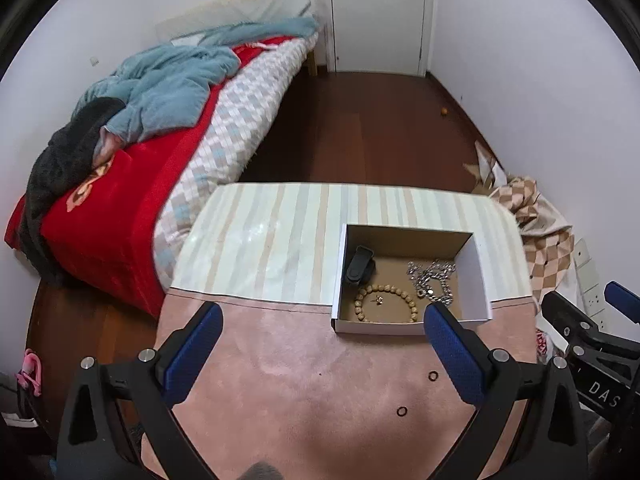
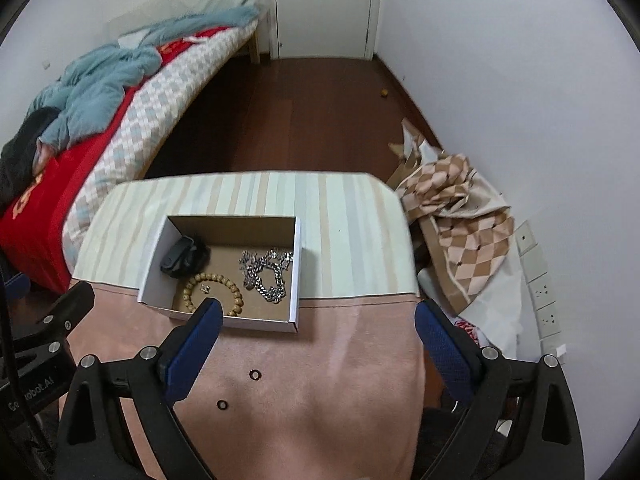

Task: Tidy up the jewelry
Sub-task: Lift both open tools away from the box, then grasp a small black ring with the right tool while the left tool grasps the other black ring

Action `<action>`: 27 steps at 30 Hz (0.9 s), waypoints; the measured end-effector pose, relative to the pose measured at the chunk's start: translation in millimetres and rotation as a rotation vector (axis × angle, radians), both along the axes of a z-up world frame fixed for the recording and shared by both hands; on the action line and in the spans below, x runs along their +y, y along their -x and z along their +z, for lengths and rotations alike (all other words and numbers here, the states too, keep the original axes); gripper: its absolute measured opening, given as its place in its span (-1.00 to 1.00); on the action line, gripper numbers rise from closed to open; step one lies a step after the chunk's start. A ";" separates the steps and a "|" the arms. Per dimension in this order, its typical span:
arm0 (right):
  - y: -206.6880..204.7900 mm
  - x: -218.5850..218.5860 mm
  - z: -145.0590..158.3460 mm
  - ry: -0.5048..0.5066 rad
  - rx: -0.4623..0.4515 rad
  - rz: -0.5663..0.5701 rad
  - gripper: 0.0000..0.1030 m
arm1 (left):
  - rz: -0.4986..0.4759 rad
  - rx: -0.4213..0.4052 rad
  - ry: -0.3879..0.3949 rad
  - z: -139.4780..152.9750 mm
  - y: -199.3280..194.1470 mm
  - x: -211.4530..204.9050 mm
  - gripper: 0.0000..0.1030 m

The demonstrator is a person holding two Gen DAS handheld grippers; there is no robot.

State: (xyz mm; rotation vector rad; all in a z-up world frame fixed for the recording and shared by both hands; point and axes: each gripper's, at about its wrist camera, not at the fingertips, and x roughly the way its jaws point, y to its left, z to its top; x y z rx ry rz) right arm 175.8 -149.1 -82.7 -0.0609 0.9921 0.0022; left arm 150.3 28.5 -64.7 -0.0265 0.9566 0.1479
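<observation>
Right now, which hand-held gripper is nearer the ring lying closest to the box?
Hard to call; probably the left. The left hand-held gripper has the ring just inside its right finger. The right hand-held gripper has it just beside its left finger.

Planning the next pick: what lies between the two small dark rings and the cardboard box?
Nothing: in both wrist views only bare pink cloth separates the two rings from the near wall of the cardboard box.
</observation>
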 end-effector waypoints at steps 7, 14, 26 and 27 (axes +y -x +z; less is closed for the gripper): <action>36.4 -4.8 41.2 -0.007 -0.086 0.004 0.90 | -0.010 -0.059 0.000 32.9 28.2 -5.3 1.00; 66.0 -13.3 76.6 -0.056 -0.158 -0.007 0.90 | -0.017 -0.099 0.009 52.6 48.5 -9.3 1.00; 63.0 -21.0 13.5 -0.094 -0.035 0.011 0.90 | 0.054 0.046 -0.036 -19.7 48.5 -8.3 1.00; 61.1 -21.5 1.6 -0.104 -0.017 0.016 0.86 | 0.062 0.072 -0.044 -32.3 47.0 -6.5 1.00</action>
